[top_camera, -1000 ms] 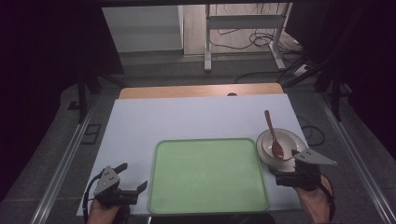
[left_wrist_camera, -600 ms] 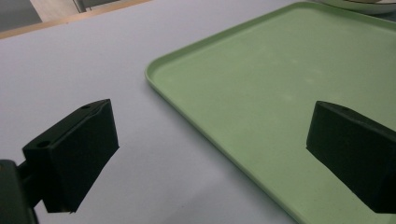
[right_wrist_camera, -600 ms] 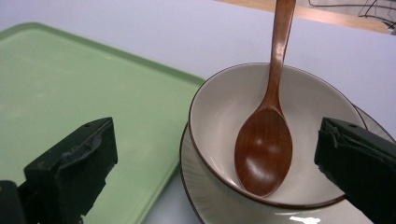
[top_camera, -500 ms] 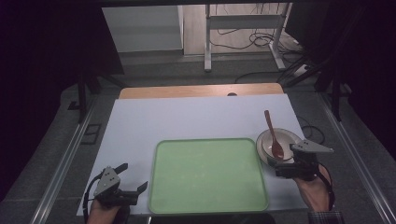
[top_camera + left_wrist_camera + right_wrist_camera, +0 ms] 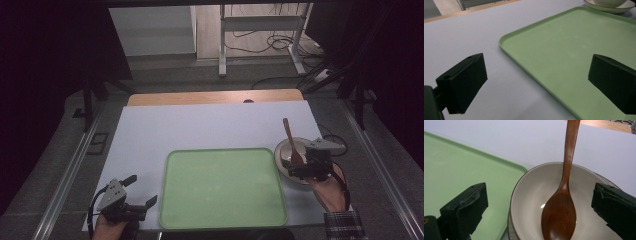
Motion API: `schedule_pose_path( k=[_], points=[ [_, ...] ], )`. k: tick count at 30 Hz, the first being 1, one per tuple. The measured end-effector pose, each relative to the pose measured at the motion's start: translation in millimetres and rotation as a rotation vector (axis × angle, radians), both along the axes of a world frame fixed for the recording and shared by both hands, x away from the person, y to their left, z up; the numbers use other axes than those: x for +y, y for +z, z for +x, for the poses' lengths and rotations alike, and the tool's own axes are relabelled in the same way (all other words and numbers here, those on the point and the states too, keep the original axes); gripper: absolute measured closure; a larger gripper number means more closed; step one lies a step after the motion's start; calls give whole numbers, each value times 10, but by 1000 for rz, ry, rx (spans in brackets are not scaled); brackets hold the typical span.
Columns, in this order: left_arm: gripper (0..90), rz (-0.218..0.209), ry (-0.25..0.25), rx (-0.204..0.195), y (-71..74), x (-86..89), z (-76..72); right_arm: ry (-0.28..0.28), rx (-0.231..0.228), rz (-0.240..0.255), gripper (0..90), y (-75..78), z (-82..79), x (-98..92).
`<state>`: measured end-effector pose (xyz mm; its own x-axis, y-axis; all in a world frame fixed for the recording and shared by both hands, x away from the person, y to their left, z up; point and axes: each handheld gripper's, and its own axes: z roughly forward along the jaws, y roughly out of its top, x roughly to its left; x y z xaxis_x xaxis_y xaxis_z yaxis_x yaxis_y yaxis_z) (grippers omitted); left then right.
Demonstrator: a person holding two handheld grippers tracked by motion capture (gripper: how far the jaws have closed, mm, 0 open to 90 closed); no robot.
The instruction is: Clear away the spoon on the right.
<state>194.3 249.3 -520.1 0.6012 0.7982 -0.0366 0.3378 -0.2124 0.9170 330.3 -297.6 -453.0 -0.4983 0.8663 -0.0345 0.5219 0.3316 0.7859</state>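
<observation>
A cream bowl (image 5: 289, 152) (image 5: 534, 195) stands on the white table just right of a green tray (image 5: 222, 187) (image 5: 451, 167) (image 5: 574, 50). A brown wooden spoon (image 5: 291, 142) (image 5: 564, 195) lies in it, scoop down, handle leaning over the far rim. My right gripper (image 5: 304, 167) (image 5: 539, 215) hangs open over the bowl's near side, its jaws on either side of the spoon's scoop without touching it. My left gripper (image 5: 140, 192) (image 5: 536, 82) stands open at the table's near left corner, one jaw over the tray's left edge and nothing between the jaws.
A strip of bare wooden tabletop (image 5: 215, 96) runs along the far edge beyond the white sheet (image 5: 210, 125). Past the table stand a metal frame's legs (image 5: 222, 55) with cables (image 5: 260, 42) on the floor. Dark drapes close in both sides.
My right gripper has lifted and moved forward over the bowl, so its jaws now straddle the spoon's scoop. The left gripper, bowl, spoon and tray have not moved.
</observation>
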Motion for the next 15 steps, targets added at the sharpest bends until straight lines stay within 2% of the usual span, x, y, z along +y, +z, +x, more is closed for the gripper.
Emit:
schedule_pose_path(
  k=[9,15],
  points=[
    [16,-13,-9,-11,-2,13,-8,-45,32,-17,0,-2,228,50],
    [16,-30,-11,-21,-3,31,-20,-78,49,-62,108,22,340,73]
  ],
)
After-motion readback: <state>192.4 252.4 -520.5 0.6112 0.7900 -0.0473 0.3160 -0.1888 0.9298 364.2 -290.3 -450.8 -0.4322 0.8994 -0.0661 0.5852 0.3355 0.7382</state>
